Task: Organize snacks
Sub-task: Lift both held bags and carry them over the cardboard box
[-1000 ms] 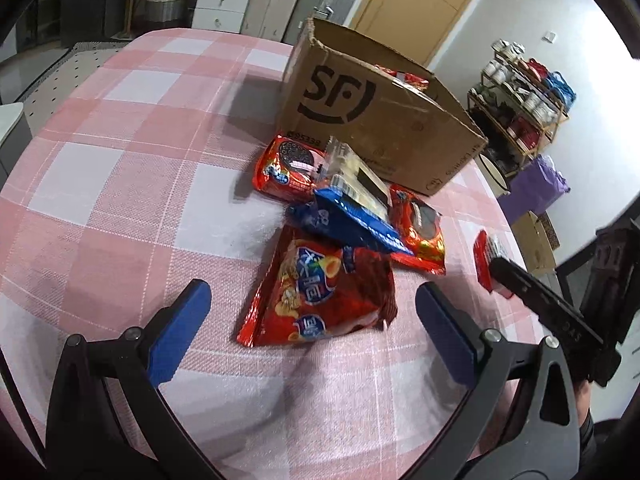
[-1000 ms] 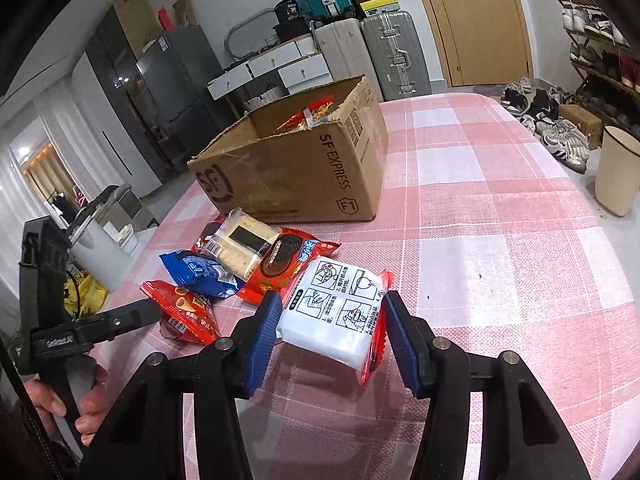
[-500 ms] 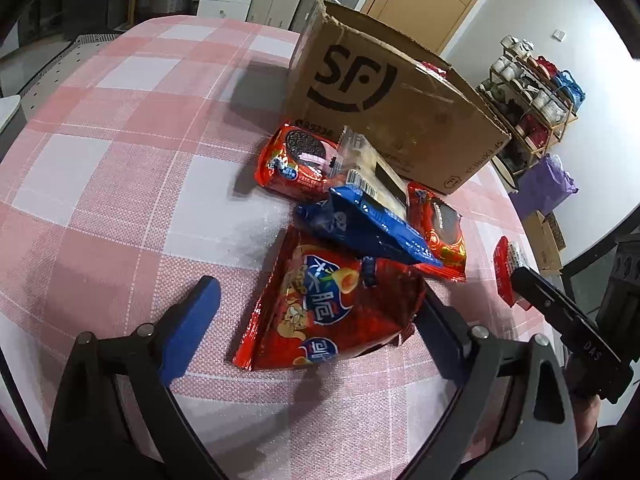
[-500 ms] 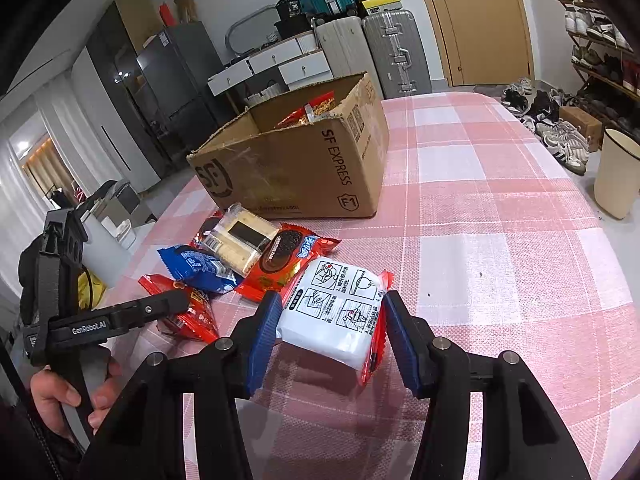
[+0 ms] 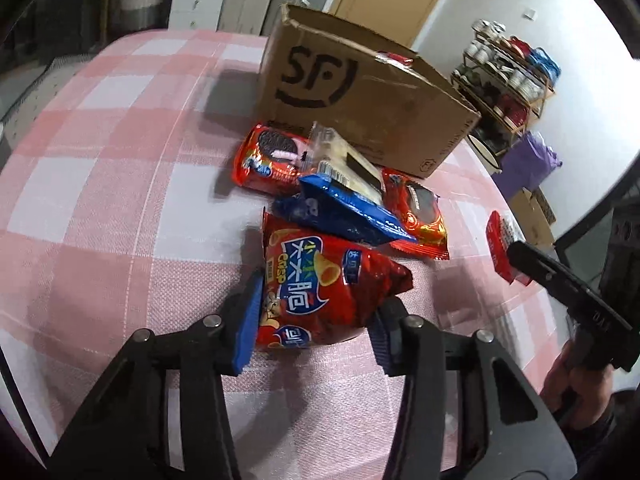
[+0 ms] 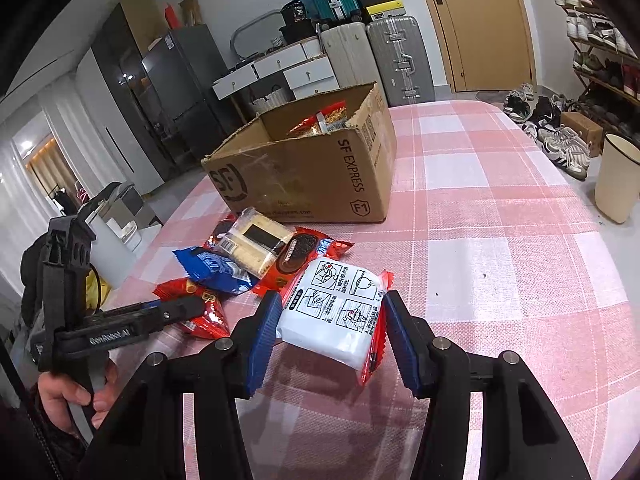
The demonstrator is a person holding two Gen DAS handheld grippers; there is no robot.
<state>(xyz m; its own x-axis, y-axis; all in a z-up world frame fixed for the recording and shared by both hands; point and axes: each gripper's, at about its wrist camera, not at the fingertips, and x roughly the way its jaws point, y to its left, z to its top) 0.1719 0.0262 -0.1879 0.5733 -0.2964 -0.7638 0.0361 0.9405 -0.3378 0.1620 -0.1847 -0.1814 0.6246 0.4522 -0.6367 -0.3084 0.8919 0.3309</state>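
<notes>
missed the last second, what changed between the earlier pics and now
The left claw came forward around the red crisp bag and is closing on it, pads at both sides. The right claw stayed clamped on the white packet; the pile and cardboard box stayed put.

Around my bench point(image 6: 500, 216), background furnishings are standing as follows: two suitcases point(image 6: 380, 60) are leaning upright against the far wall beside a wooden door point(image 6: 476, 20); a white drawer unit point(image 6: 280, 70) is sitting left of them; a shoe rack point(image 5: 508, 80) is lining the side wall; a cream bin point(image 6: 616, 176) is standing on the floor.
</notes>
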